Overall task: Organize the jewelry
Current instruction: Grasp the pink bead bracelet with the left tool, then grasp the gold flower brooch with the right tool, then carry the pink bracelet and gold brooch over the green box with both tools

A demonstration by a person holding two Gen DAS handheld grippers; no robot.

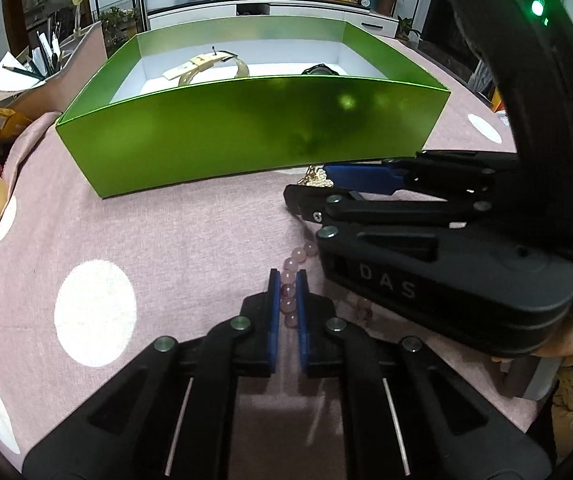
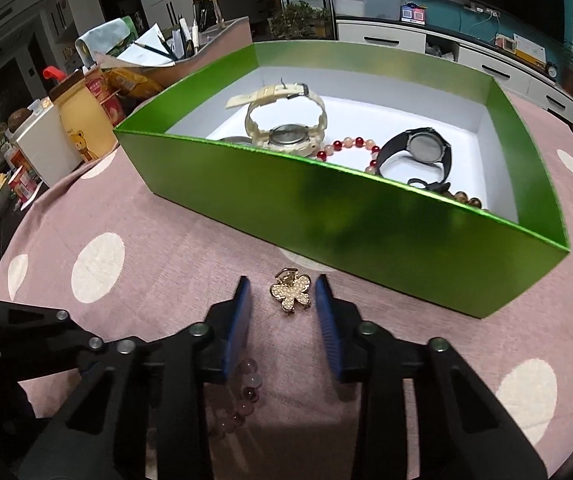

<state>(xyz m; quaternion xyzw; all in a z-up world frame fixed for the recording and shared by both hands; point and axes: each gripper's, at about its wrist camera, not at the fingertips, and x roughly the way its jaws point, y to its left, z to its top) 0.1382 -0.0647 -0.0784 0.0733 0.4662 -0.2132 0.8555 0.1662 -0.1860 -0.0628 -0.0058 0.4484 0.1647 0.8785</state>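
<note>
A green box [image 1: 246,128] [image 2: 366,216] stands on the pink dotted tablecloth. It holds a cream watch [image 2: 286,120] [image 1: 206,66], a black watch [image 2: 418,152] [image 1: 320,71] and bead bracelets [image 2: 346,146]. My left gripper [image 1: 288,280] is nearly closed around a pink bead bracelet [image 1: 290,292] lying on the cloth, also seen under the right gripper [image 2: 246,392]. My right gripper [image 2: 282,292] is open with a gold flower brooch [image 2: 291,293] between its fingers on the cloth. In the left wrist view the right gripper [image 1: 314,188] sits just ahead, partly hiding the brooch [image 1: 316,176].
Clutter crowds the left table edge: a yellow bear container [image 2: 82,120], a white box [image 2: 46,148], snack packs and a pen holder [image 2: 182,44]. A TV cabinet [image 2: 466,52] stands behind. The box wall is close ahead of both grippers.
</note>
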